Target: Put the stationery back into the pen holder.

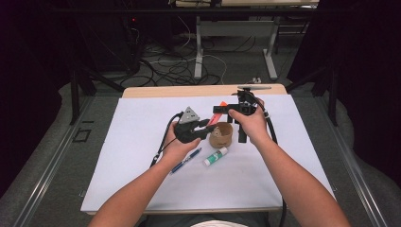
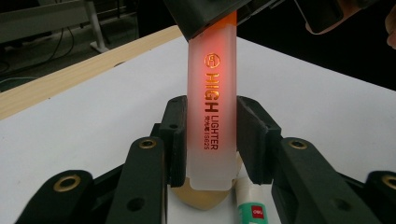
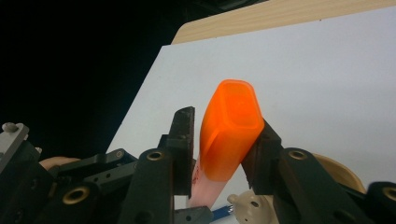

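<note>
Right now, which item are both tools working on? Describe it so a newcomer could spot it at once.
Start at the white table sheet and look just above the brown cup near its middle. Between the left tool and right tool is a highlighter. Unlike the blue pen and glue stick lying flat nearby, it is held off the sheet, with a frosted translucent body and an orange cap.

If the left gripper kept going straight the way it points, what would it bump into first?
Probably the right gripper, which clasps the orange cap of the highlighter just beyond the left gripper. The highlighter already sits between the left jaws. Depth is hard to judge.
</note>
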Motion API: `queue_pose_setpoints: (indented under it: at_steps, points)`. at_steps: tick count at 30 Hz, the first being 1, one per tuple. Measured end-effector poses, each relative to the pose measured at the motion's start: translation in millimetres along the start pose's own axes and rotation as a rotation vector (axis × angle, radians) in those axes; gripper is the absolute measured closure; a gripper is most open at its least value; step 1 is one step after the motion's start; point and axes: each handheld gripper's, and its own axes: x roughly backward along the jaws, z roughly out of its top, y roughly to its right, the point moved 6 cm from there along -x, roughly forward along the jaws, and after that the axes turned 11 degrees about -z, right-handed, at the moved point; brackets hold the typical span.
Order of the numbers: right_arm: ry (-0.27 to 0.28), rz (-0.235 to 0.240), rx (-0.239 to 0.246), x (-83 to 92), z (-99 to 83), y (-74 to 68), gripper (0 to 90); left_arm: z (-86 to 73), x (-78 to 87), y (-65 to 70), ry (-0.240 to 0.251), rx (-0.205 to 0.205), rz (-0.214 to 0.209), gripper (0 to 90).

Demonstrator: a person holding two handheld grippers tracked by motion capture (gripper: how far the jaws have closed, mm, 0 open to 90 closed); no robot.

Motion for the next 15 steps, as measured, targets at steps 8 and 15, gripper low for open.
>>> queue_pose_setpoints:
  at_steps: [8,15]
  points:
    - [-0.003,0.005,-0.041,0.5,0.6,0.7,72.2,0.3,-0.1,0.2,0.004,-0.004,0.0,65.8]
    - [-0.008,0.013,-0.05,1.5,0.8,0.9,73.2,0.8,-0.1,-0.3,0.011,-0.008,0.001,65.6]
